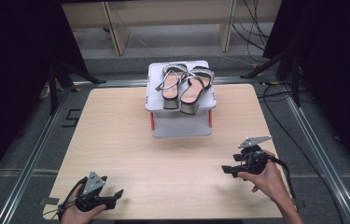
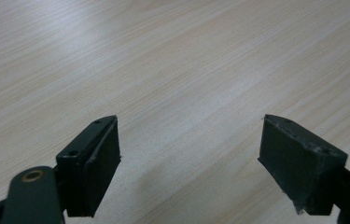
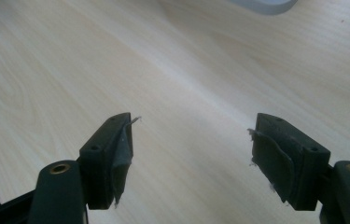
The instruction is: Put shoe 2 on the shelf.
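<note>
Grippers rest low at the near edge of the table: the left gripper and the right gripper both have wide-open jaws with nothing between them. Farther away, the pair of sandals sits on the white stand, probably placed there for easy reach.

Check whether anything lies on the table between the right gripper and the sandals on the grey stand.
Nothing visible does. The right gripper, jaws open and empty, sits low over the table near its right edge. Only bare wood shows between it and the grey stand, where the sandals rest on top.
</note>
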Demonstrator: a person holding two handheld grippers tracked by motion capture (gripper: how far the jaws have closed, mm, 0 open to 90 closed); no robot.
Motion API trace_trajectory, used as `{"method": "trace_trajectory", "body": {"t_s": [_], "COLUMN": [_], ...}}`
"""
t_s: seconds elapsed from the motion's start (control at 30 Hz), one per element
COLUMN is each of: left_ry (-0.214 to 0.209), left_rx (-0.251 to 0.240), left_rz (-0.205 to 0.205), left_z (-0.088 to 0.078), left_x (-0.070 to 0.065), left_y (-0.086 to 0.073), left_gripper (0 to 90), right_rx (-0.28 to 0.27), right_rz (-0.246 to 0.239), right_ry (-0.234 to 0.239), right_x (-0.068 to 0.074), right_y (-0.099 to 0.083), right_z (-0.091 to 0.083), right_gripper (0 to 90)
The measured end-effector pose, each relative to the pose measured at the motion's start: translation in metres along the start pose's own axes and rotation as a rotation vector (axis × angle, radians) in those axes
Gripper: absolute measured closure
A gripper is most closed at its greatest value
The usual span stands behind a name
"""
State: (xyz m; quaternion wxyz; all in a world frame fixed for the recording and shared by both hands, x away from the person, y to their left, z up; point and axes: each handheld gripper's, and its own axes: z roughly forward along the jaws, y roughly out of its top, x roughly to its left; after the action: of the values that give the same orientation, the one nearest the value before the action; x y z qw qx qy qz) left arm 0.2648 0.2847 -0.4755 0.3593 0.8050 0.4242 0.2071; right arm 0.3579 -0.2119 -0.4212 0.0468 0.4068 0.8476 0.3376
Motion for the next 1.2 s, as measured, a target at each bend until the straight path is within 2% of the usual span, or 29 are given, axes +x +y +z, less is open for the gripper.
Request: {"method": "trace_trajectory", "body": {"t_s": [0.03,0.1,0.17,0.23,0.3,0.37,0.43,0.47,0.5,0.53,0.57,0.6,0.67,0.7,0.77,0.83,0.87,0.9,0.97,1.03,1.07,1.1,1.2], "left_ry": [0.005,0.006,0.001,-0.001,0.002,0.003,0.003,0.003,0.002,0.003,0.001,-0.003,0.005,0.006,0.007,0.003,0.004,0.004,0.004,0.008,0.006,0.003,0.003], "left_rx": [0.015,0.013,0.013,0.007,0.005,0.003,0.005,0.004,0.003,0.004,0.001,-0.01,0.009,0.009,0.008,0.004,0.011,0.01,0.01,0.009,0.011,0.01,0.011], "left_rz": [0.015,0.018,0.013,0.011,0.018,0.017,0.019,0.015,0.009,0.012,0.008,-0.005,0.017,0.017,0.017,0.016,0.024,0.023,0.022,0.03,0.028,0.021,0.023], "left_z": [-0.001,-0.001,0.0,0.0,-0.001,-0.001,-0.001,-0.001,-0.001,-0.001,-0.001,0.0,-0.001,-0.001,-0.001,0.0,-0.001,0.0,0.0,-0.001,-0.001,0.0,0.0], "left_x": [0.001,0.001,0.001,0.0,0.0,0.0,0.0,0.0,0.0,0.0,0.0,-0.001,0.001,0.001,0.001,0.001,0.002,0.002,0.002,0.002,0.002,0.002,0.002], "left_y": [0.0,0.0,0.0,0.0,0.0,0.0,0.0,0.0,0.0,0.0,0.0,0.0,0.0,0.0,0.0,0.0,0.0,0.001,0.0,0.001,0.001,0.0,0.0], "left_gripper": [19.9,20.0,19.9,19.9,19.9,19.9,19.9,19.9,19.9,19.9,19.9,19.9,19.9,19.8,19.8,19.8,19.8,19.8,19.7,19.7,19.8,19.7,19.7], "right_rx": [-0.035,-0.043,-0.025,-0.047,-0.046,-0.067,-0.065,-0.071,-0.073,-0.064,-0.07,-0.07,-0.084,-0.077,-0.081,-0.064,-0.073,-0.066,-0.063,-0.048,-0.039,-0.038,-0.032], "right_rz": [-0.011,-0.034,-0.043,-0.057,-0.081,-0.084,-0.032,-0.034,-0.057,-0.054,-0.082,-0.084,-0.081,-0.073,-0.103,-0.075,-0.111,-0.086,-0.1,-0.1,-0.063,-0.099,-0.099], "right_ry": [-0.003,-0.018,-0.021,-0.034,-0.018,0.004,0.023,0.02,0.01,-0.013,-0.014,-0.01,-0.006,-0.001,-0.007,-0.01,-0.004,-0.003,0.008,-0.012,-0.013,-0.013,-0.012], "right_x": [0.001,0.006,0.013,0.017,0.02,0.023,0.025,0.025,0.023,0.025,0.025,0.027,0.03,0.032,0.031,0.034,0.032,0.034,0.034,0.034,0.038,0.035,0.036], "right_y": [-0.003,-0.007,-0.012,-0.015,-0.018,-0.022,-0.029,-0.031,-0.033,-0.035,-0.036,-0.037,-0.039,-0.04,-0.041,-0.043,-0.043,-0.044,-0.044,-0.045,-0.046,-0.045,-0.045], "right_z": [0.002,0.003,0.003,0.005,0.004,0.005,0.006,0.007,0.009,0.009,0.01,0.01,0.009,0.01,0.01,0.009,0.011,0.01,0.011,0.011,0.012,0.013,0.014], "right_gripper": [30.0,29.6,29.5,29.2,29.2,29.2,29.0,28.6,26.6,24.9,25.2,25.4,25.5,25.5,24.8,24.6,24.7,24.8,25.0,25.1,25.7,26.1,26.1]}}
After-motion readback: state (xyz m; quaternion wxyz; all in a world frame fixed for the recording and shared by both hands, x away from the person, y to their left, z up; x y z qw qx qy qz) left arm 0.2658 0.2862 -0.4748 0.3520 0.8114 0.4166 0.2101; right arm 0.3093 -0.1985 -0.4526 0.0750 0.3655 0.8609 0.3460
